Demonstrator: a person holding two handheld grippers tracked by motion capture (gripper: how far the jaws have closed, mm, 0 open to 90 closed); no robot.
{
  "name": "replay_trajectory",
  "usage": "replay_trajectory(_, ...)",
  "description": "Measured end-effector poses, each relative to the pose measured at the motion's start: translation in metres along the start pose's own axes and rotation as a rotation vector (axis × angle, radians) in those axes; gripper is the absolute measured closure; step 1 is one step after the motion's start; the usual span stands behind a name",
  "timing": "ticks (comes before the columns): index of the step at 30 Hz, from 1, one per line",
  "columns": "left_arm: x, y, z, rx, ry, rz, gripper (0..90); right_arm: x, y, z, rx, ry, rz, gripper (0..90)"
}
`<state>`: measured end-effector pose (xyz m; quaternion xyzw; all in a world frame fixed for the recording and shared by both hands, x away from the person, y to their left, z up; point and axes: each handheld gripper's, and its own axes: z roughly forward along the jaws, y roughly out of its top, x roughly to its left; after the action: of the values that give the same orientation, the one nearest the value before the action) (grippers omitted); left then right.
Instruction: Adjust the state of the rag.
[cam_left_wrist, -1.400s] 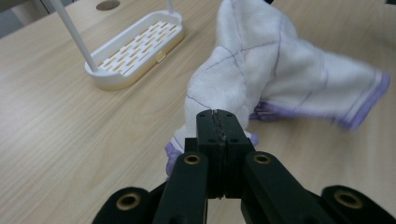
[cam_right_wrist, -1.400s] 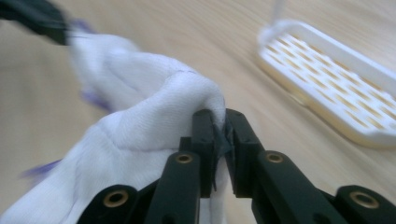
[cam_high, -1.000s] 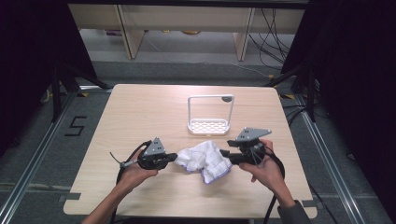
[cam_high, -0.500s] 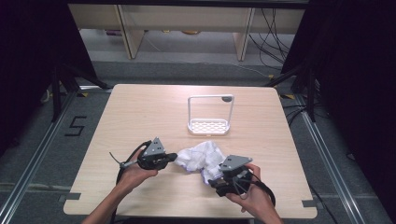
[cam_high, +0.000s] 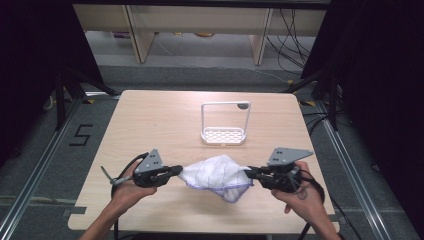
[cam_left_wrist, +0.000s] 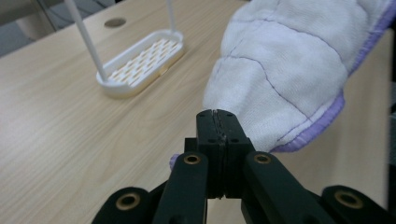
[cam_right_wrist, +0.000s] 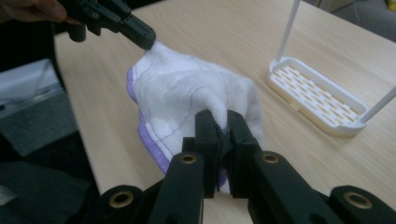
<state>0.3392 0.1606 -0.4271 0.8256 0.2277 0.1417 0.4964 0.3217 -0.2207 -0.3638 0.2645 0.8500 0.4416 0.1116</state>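
- Overhead, the high view: the left gripper (cam_high: 176, 171) and right gripper (cam_high: 250, 173) each pinch an opposite end of the white cloth (cam_high: 215, 176) with purple hem, which hangs spread between them just above the surface (cam_high: 150, 125). A white rack (cam_high: 224, 131) stands well apart beyond it. The right jaws have just been closing, cloth between them. A "5" is taped on the floor (cam_high: 81, 135).
- Left gripper view: jaws fully closed on a cloth corner (cam_left_wrist: 219, 122); rack (cam_left_wrist: 140, 60) to the upper left.
- Right gripper view: jaws narrow, clamped on a cloth fold (cam_right_wrist: 223, 122); the left gripper (cam_right_wrist: 147, 41) grips the far corner.
- Judgement: spreading step in hand; next, pull taut evenly, then lay flat or fold. No brand legible.
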Motion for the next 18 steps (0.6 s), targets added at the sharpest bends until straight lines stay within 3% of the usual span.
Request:
replay_trajectory(5, -0.020, 0.022, -0.035, -0.057, -0.050, 0.005, 88.8, 0.006, 0.013, -0.031, -0.059, 0.092, 0.042, 85.7)
replay_trajectory(7, -0.015, 0.029, -0.035, -0.049, -0.045, -0.008, 88.7, 0.001, 0.017, -0.030, -0.076, 0.084, 0.046, 85.6)
replay_trajectory(9, -0.009, 0.031, -0.030, -0.038, -0.036, -0.014, 88.7, -0.012, 0.020, -0.019, -0.067, 0.080, 0.058, 85.5)
replay_trajectory(11, 0.018, 0.030, -0.002, 0.003, -0.004, -0.080, 88.6, -0.032, 0.021, 0.002, -0.004, 0.023, 0.082, 85.0)
replay_trajectory(12, 0.028, 0.027, 0.011, 0.024, -0.002, -0.093, 88.5, -0.045, 0.019, 0.015, 0.042, 0.004, 0.104, 84.8)
replay_trajectory(14, 0.043, 0.018, 0.038, 0.065, 0.035, -0.126, 88.5, -0.072, 0.012, 0.045, 0.103, 0.002, 0.167, 84.6)
replay_trajectory(16, 0.055, 0.009, 0.061, 0.113, 0.051, -0.127, 88.4, -0.097, 0.004, 0.073, 0.198, -0.022, 0.196, 84.3)
replay_trajectory(18, 0.059, 0.001, 0.080, 0.147, 0.054, -0.124, 88.1, -0.112, -0.004, 0.098, 0.251, -0.053, 0.222, 84.2)
